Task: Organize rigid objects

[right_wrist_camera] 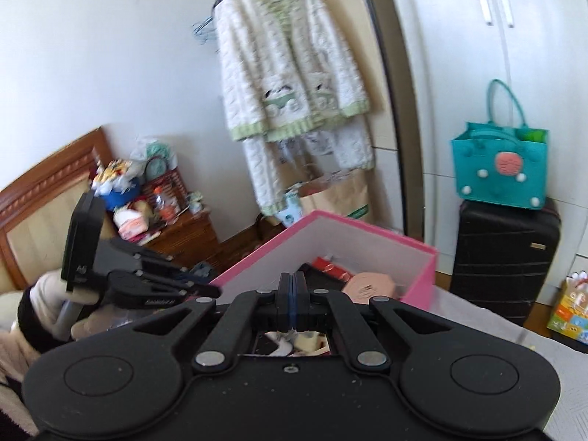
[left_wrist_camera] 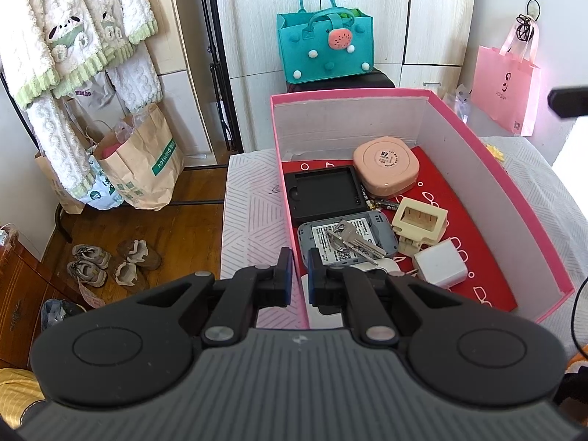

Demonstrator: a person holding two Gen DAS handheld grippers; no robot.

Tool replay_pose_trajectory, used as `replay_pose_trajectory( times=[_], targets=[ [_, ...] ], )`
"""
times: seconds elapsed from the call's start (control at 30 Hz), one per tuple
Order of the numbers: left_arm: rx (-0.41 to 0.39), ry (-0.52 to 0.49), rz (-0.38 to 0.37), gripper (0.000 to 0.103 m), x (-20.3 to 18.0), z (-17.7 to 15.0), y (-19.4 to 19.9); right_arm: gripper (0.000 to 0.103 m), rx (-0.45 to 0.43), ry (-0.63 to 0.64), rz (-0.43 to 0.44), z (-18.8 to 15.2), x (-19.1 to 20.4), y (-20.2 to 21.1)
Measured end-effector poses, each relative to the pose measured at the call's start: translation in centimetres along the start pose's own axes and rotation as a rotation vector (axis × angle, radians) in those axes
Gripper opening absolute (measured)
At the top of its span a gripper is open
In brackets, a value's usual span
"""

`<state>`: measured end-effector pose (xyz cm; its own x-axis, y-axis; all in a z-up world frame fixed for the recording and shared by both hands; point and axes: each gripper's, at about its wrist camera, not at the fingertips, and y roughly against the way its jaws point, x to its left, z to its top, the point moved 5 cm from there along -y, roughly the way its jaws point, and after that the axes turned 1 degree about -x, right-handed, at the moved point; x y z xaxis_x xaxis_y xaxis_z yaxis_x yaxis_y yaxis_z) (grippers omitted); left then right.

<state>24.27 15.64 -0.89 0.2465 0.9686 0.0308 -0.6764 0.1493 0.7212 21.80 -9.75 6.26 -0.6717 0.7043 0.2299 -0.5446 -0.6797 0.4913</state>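
Jaws of the left gripper (left_wrist_camera: 300,272) pinch the pink box (left_wrist_camera: 507,183) wall on the bed; the right gripper (right_wrist_camera: 292,303) is closed, empty. Keys (left_wrist_camera: 352,239) inside look light, hard, slippery: grip the ring.

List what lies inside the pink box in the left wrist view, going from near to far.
White charger → keys on the grey device → cream holder → black tray → pink round case, farthest, near the back wall of the pink box.
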Motion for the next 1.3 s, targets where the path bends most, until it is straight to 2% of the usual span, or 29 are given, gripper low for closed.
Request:
replay_pose_trajectory(
  times=[0.07,0.17,0.27,0.4,0.47,0.53,0.6,0.73,0.83,0.9,0.93,0.97,1.0,1.03,1.17,1.3],
  targets=[
    [-0.001,0.001,-0.003,0.007,0.0,0.0,0.0,0.002,0.025,0.008,-0.019,-0.7,-0.1,-0.7],
    [-0.003,0.003,-0.011,0.007,0.1,-0.1,0.0,0.002,0.076,-0.038,-0.081,-2.0,-2.4,-1.5],
    [-0.005,0.003,-0.018,0.006,0.2,-0.1,0.0,0.009,0.126,-0.074,-0.138,-4.1,-5.0,-2.1],
    [-0.005,0.001,-0.025,0.007,0.3,-0.1,0.0,0.009,0.219,-0.081,-0.153,-7.8,-6.6,-3.8],
    [-0.003,0.004,-0.032,0.007,0.4,0.0,0.0,0.014,0.263,-0.04,-0.133,-9.5,-6.6,-4.9],
    [-0.001,0.002,-0.036,0.007,0.5,0.0,0.1,0.029,0.271,0.003,-0.141,-10.6,-6.7,-5.8],
    [0.0,-0.003,-0.036,0.007,0.5,0.0,0.1,0.031,0.267,0.065,-0.163,-11.2,-6.7,-6.5],
    [0.001,-0.002,-0.04,0.006,0.4,0.0,0.1,0.042,0.275,0.217,-0.197,-11.8,-6.3,-8.0],
    [0.0,0.0,-0.045,0.006,0.3,-0.1,0.1,0.045,0.307,0.309,-0.229,-12.3,-6.2,-9.2],
    [0.001,0.0,-0.045,0.006,0.4,-0.1,0.1,0.043,0.286,0.332,-0.236,-12.2,-6.3,-9.5],
    [0.001,0.0,-0.045,0.007,0.4,-0.1,0.1,0.036,0.285,0.316,-0.236,-12.1,-6.5,-9.5],
    [0.001,0.001,-0.047,0.007,0.4,-0.1,0.1,0.015,0.288,0.276,-0.226,-11.8,-6.9,-9.5],
    [0.002,0.0,-0.048,0.007,0.3,-0.1,0.1,0.012,0.282,0.226,-0.222,-11.6,-7.3,-9.3],
    [0.002,0.0,-0.046,0.006,0.4,-0.1,0.1,0.003,0.278,0.178,-0.22,-11.3,-7.8,-9.1],
    [0.001,-0.001,-0.045,0.007,0.4,-0.2,0.1,0.003,0.252,0.016,-0.225,-10.8,-9.3,-8.2],
    [0.002,0.003,-0.047,0.007,0.5,-0.2,0.1,0.003,0.203,-0.155,-0.183,-10.3,-10.7,-6.9]
  ],
)
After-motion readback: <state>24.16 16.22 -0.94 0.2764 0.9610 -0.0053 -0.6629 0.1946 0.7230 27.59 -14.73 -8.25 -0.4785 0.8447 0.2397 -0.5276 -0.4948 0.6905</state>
